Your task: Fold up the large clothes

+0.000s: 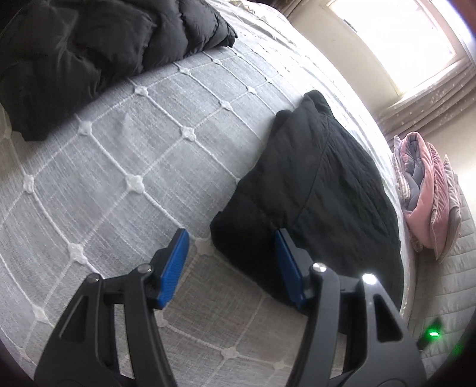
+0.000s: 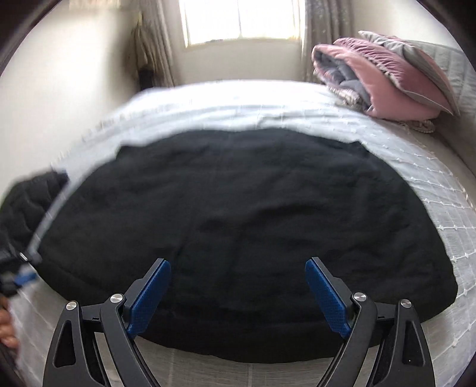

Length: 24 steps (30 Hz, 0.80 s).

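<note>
A black quilted garment [image 1: 321,184] lies folded into a thick block on the grey bed cover [image 1: 119,154]. My left gripper [image 1: 230,238] is open at its near left corner, one blue pad [image 1: 287,268] against the garment's edge and the other over bare cover; nothing is pinched. In the right wrist view the same black garment [image 2: 238,193] fills the middle of the bed. My right gripper [image 2: 238,263] hangs open over its near edge, holding nothing. The left gripper [image 2: 20,274] shows blurred at the far left, with a person's hand [image 2: 6,327] below it.
A second black puffy garment [image 1: 89,44] lies crumpled at the far left of the bed. Folded pink and grey bedding [image 2: 386,77] sits at the head of the bed. A bright window [image 2: 241,20] with curtains stands behind the bed.
</note>
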Available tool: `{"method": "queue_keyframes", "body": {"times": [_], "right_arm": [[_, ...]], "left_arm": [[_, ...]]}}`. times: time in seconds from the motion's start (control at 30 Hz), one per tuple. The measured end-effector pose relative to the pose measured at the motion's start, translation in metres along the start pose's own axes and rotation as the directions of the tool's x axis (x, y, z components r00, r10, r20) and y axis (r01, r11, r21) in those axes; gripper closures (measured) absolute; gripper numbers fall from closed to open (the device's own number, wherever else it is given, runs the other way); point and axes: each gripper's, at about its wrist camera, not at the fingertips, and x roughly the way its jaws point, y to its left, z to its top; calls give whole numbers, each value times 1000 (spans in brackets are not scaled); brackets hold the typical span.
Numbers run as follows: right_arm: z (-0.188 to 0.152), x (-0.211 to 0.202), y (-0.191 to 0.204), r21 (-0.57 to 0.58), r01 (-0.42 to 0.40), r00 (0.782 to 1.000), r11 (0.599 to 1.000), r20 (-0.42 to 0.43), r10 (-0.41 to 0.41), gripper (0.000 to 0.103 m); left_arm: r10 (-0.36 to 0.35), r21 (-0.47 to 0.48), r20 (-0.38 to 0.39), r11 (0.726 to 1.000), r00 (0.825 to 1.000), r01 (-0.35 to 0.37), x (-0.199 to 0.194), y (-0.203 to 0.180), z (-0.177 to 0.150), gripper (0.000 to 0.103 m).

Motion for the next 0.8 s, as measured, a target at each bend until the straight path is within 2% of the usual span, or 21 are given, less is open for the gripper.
{"method": "queue_keyframes", "body": {"times": [0.07, 0.13, 0.27, 0.33, 0.43, 0.53, 0.57, 0.6, 0.63, 0.67, 0.73, 0.8], "right_arm": [[-14, 26, 8, -38, 6, 997, 999, -74, -9, 9], [-20, 32, 8, -28, 6, 998, 1000, -56, -7, 7], [-15, 29, 5, -20, -2, 997, 1000, -83, 0, 8], [-4, 20, 6, -17, -8, 997, 1000, -78, 7, 8], [32, 5, 9, -52, 53, 999, 997, 18, -52, 8], [70, 20, 5, -41, 89, 996, 995, 27, -88, 8], [78, 28, 6, -46, 107, 994, 993, 23, -106, 17], [83, 38, 8, -61, 123, 992, 991, 15, -122, 46], [85, 50, 12, -88, 117, 993, 989, -8, -118, 67], [81, 65, 17, -116, 103, 993, 988, -50, -109, 102], [68, 85, 26, -168, 103, 989, 980, -83, -118, 100], [52, 91, 32, -216, 133, 989, 967, -34, -144, 100]], "left_arm": [[1, -1, -3, 1000, 1000, -1, 0, 1, -2, 42], [7, 6, -1, 1000, 1000, -7, 0, 0, -2, 42], [9, 5, 2, 1000, 1000, -9, -2, 0, -1, 42], [10, 0, 1, 1000, 1000, -10, -3, 0, 0, 42], [8, 0, -3, 1000, 1000, -8, -4, 0, 0, 42], [0, -5, -11, 1000, 1000, 0, -3, 3, 1, 42], [-4, -10, -14, 1000, 1000, 3, -2, 4, 2, 42], [-6, -13, -16, 1000, 1000, 6, -3, 4, 2, 42], [-5, -12, -16, 1000, 1000, 5, -3, 4, 2, 42], [-2, -8, -16, 1000, 1000, 2, -3, 5, 2, 42], [-1, -1, -15, 1000, 1000, 1, -3, 4, 3, 42], [-1, -3, -18, 1000, 1000, 1, -3, 4, 3, 42]]}}
